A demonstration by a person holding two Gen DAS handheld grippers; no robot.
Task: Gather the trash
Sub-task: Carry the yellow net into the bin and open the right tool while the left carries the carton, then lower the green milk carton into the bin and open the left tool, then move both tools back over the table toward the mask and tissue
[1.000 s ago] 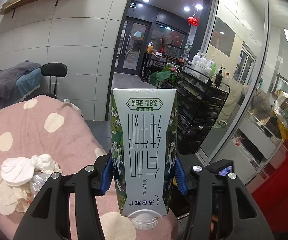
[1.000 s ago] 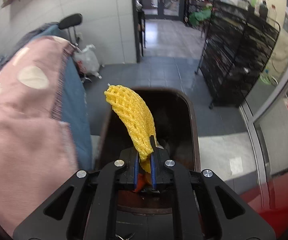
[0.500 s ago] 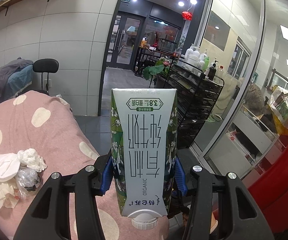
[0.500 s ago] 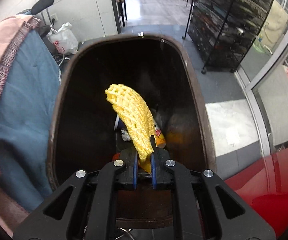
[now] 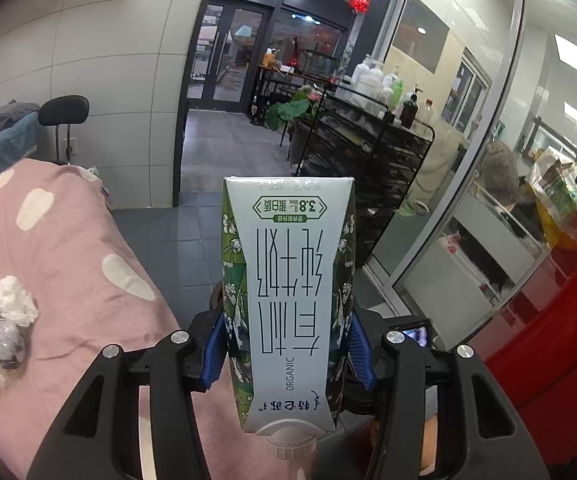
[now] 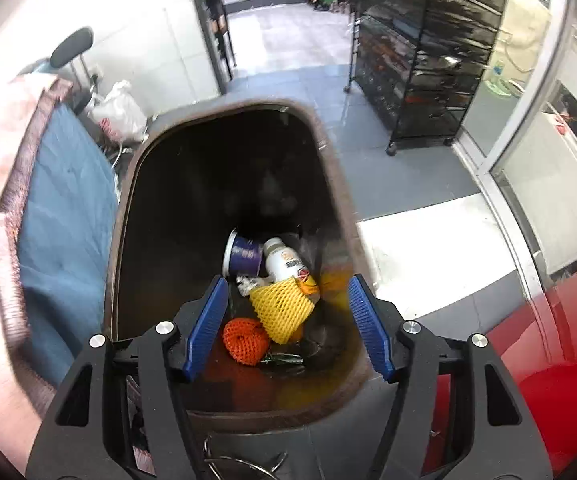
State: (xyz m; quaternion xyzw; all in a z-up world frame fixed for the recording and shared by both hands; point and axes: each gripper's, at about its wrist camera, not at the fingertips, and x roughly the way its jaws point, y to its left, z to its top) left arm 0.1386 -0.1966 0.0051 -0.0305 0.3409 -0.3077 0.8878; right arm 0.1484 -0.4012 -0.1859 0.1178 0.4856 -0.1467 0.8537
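My left gripper is shut on a green and white milk carton, held upside down with its cap toward me, above the pink spotted bedcover. Crumpled tissues and wrappers lie on the cover at the left. My right gripper is open and empty above the dark brown trash bin. Inside the bin lie a yellow foam net, an orange foam net, a purple cup and a white bottle.
A black wire shelf rack stands on the tiled floor to the right, by a glass partition. A red surface is at the lower right. A blue blanket hangs left of the bin. A black stool stands by the wall.
My right gripper has opened and let go of the yellow foam net, which now lies in the bin. My left gripper, still holding the carton, has shifted to the right along the bedcover.
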